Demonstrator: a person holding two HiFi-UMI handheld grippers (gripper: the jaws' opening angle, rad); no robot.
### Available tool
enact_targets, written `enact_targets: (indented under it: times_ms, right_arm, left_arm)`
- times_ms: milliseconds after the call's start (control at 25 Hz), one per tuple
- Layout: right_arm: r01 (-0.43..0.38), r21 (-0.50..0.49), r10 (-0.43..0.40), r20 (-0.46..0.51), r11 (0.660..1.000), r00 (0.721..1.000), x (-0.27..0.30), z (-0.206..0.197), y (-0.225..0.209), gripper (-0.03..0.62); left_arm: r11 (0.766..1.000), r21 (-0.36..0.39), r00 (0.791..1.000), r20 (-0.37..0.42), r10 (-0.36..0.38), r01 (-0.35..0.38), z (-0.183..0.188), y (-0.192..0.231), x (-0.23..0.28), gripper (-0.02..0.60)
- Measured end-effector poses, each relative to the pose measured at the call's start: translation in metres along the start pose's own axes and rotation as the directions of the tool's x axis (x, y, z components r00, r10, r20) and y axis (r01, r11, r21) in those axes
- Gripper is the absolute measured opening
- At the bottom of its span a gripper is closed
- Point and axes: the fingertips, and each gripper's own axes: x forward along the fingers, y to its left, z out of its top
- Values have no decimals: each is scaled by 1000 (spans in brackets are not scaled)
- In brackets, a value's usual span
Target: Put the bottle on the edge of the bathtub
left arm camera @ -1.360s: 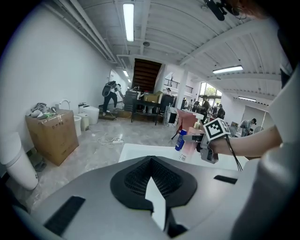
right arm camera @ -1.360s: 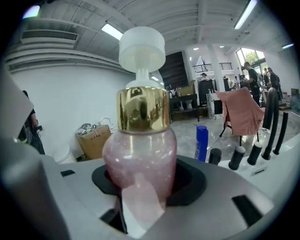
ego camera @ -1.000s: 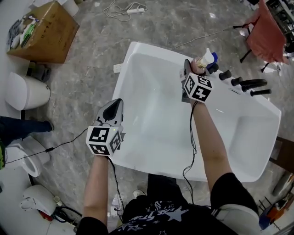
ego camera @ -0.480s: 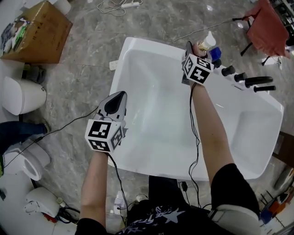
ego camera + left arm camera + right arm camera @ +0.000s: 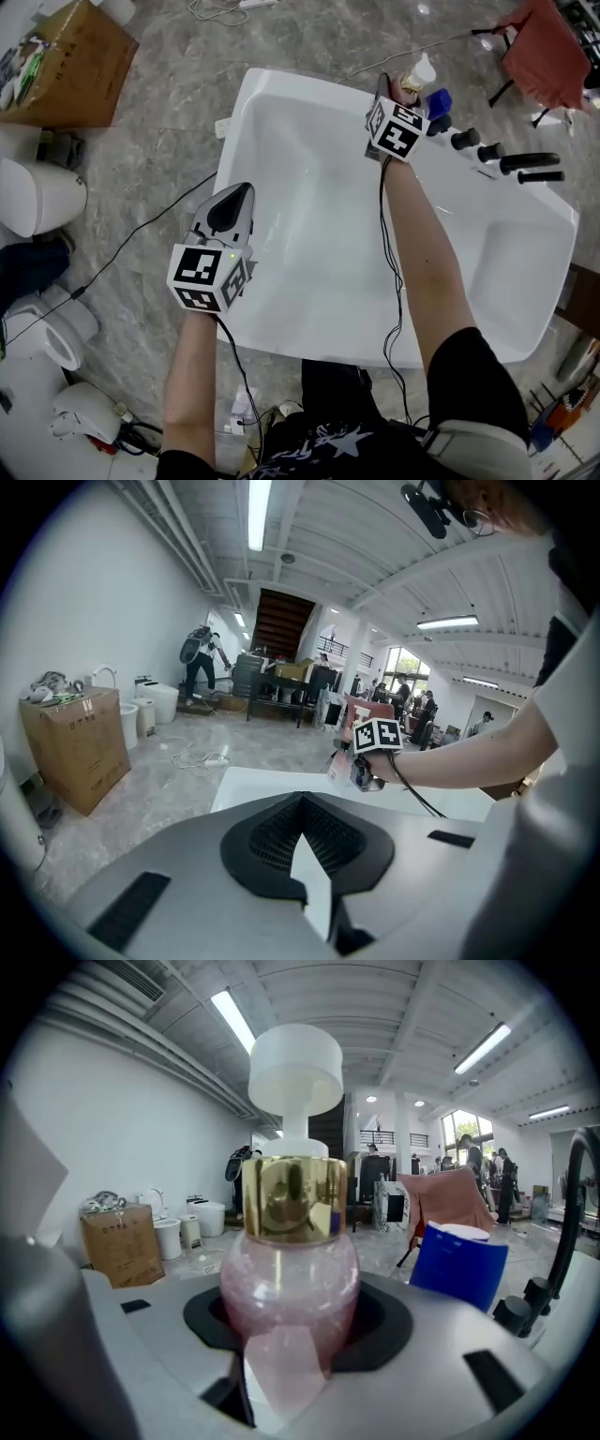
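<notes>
Right claw [image 5: 398, 94] clamped wide on pink pump bottle [image 5: 289, 1288], gold collar and white cap upright between jaws. Since a second ago I see it carried from over the basin toward upper right of frame; bottle now over far rim of bathtub [image 5: 281, 89], just beside blue container [image 5: 438, 101], black tap handles [image 5: 464, 139] near. Can't tell if base touches rim yet. Reckon transport about done; lowering and release remain. Left claw [image 5: 230, 208] closed, empty, hovering at near-left rim.
</notes>
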Motion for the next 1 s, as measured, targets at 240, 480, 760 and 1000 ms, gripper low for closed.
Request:
enact_targets:
  times_ms: [240,480,760,1000]
  right_arm:
    - [29,-23,-29,27,999,999,3,0,-3,219]
    - [31,-17,-31,8,999,999,0,-4,-1,224]
    - [-10,1,10,-59,1000,998,-19,-14,3,270]
    - [-15,17,16,-108,1000,994,-58,-17,-1,275]
  left_arm:
    - [1000,-13,1000,-8,15,-15,-7,3,1,15]
    - [1000,-17,1000,2,19,-19,-5,1,-3,15]
    - [1000,-20,1000,4,21,-21,1,-8,-16,15]
    - [995,-85,999,19,49,-48,0,-18,-54,15]
